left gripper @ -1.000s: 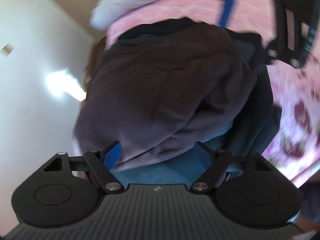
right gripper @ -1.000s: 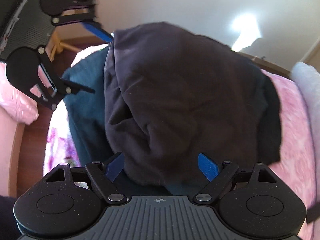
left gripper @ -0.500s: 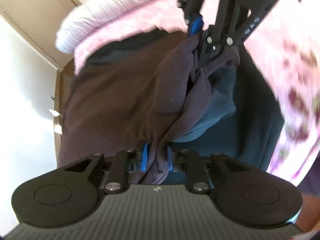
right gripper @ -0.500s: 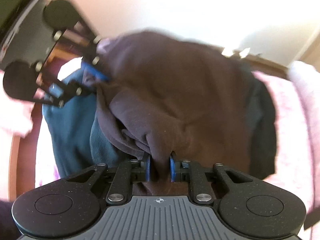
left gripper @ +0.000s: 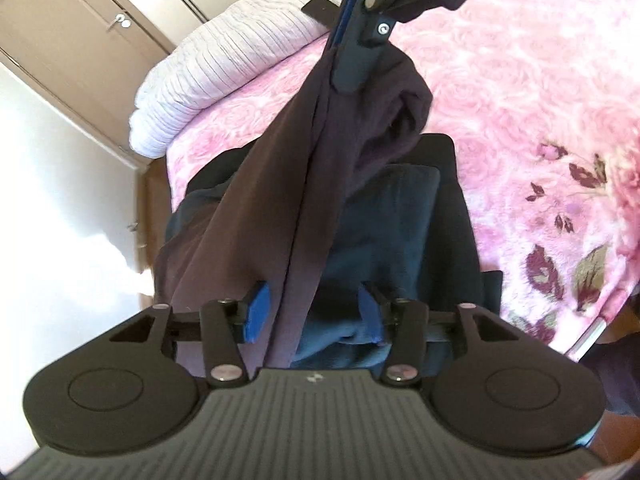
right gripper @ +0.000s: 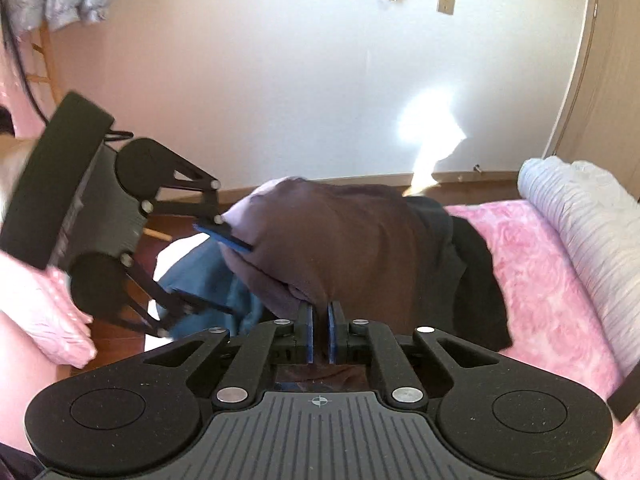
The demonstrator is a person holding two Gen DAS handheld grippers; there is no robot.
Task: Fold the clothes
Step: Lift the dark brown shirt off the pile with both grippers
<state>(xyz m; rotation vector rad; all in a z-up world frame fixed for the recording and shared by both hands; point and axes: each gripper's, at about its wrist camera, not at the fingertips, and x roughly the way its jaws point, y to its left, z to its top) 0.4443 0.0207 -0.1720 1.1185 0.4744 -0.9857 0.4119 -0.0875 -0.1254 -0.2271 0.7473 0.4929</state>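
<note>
The left gripper (left gripper: 312, 314) has let go; its fingers (left gripper: 257, 311) are spread beside the brown garment (left gripper: 288, 184). The right gripper (right gripper: 319, 334) still pinches it, lifted above the teal clothes (left gripper: 384, 232) on the bed (left gripper: 520, 92). Folding hasn't begun.

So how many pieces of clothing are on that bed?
3 I can see: a brown garment lifted by the right gripper, a blue one beneath, a black one underneath. More may be hidden.
</note>
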